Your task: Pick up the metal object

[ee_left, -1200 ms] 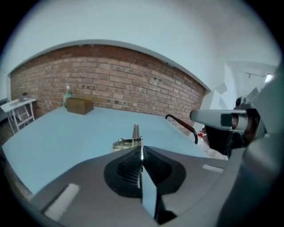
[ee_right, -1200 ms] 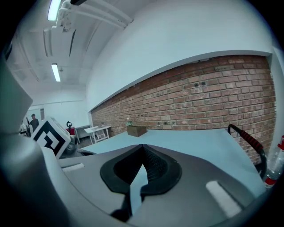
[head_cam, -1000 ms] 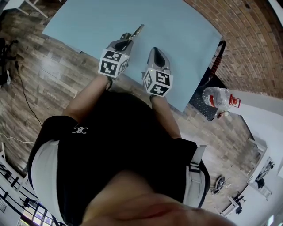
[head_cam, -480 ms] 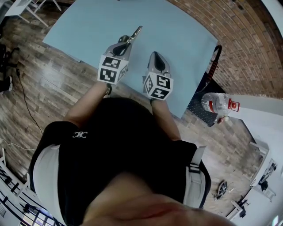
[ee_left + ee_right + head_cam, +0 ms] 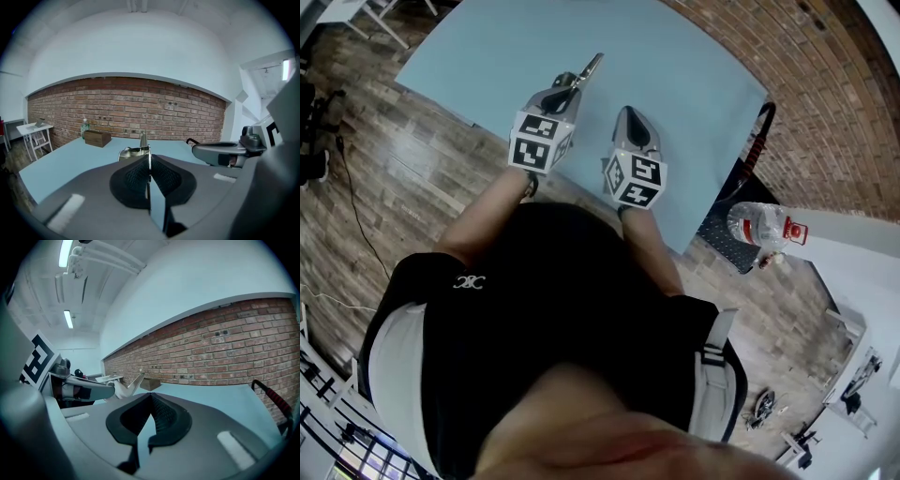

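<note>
The left gripper point(image 5: 149, 158) is seen with its jaws pressed together on a thin edge of the metal object point(image 5: 133, 153), which is pinched between the dark pads. The object's shiny cup-shaped body is seen just past the jaw tips, with a narrow piece standing up from it. From the head view, the object is seen projecting forward from the left gripper over the light blue desk point(image 5: 675, 84), near the desk's closer edge. Whether it touches the desk surface cannot be told.

The right gripper point(image 5: 150, 396) is held just beside the left one, also over the desk. Its jaws are closed with the tips meeting, and nothing is gripped between them; only the desk surface is seen through the small gap below the tips. In the right gripper view, the left gripper and the metal object are seen at the left.

A brick wall point(image 5: 140, 108) is seen behind the desk. A wooden box point(image 5: 97, 138) is set on the far part of the desk, with a bottle point(image 5: 85, 125) just behind it. Wooden floor point(image 5: 412, 178) is seen around the desk, and a plastic water bottle point(image 5: 761, 225) is seen on a white surface at the person's right.
</note>
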`<state>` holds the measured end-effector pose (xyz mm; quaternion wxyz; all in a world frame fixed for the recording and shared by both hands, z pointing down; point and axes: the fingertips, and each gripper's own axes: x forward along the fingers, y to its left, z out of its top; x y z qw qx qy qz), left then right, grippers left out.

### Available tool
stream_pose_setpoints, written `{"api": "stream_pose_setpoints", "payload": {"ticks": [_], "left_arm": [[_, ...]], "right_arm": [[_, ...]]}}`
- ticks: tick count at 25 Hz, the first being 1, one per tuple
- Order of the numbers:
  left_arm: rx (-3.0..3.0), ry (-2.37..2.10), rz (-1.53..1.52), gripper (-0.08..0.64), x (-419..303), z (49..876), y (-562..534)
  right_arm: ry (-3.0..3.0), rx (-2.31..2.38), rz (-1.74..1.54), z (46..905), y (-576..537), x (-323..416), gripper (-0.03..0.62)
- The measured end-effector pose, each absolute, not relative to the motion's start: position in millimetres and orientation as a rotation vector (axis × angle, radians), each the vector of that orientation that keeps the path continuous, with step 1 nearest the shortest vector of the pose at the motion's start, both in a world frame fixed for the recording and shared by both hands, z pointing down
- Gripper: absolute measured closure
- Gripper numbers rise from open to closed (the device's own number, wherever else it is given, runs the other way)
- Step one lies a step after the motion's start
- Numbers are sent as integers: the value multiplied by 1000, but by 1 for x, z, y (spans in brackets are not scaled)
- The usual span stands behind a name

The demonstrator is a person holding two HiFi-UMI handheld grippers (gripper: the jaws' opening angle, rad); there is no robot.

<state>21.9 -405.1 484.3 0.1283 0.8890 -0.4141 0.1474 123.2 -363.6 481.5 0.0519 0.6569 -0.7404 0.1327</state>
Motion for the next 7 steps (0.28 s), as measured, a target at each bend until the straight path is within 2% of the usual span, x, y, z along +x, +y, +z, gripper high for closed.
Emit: {"api": "stream_pose_setpoints", "payload": {"ticks": [7], "left_arm": [[2578, -1218, 445, 554, 19, 486, -412]], "right_arm": [[-2263, 1992, 400, 481, -372, 121, 580]]}}
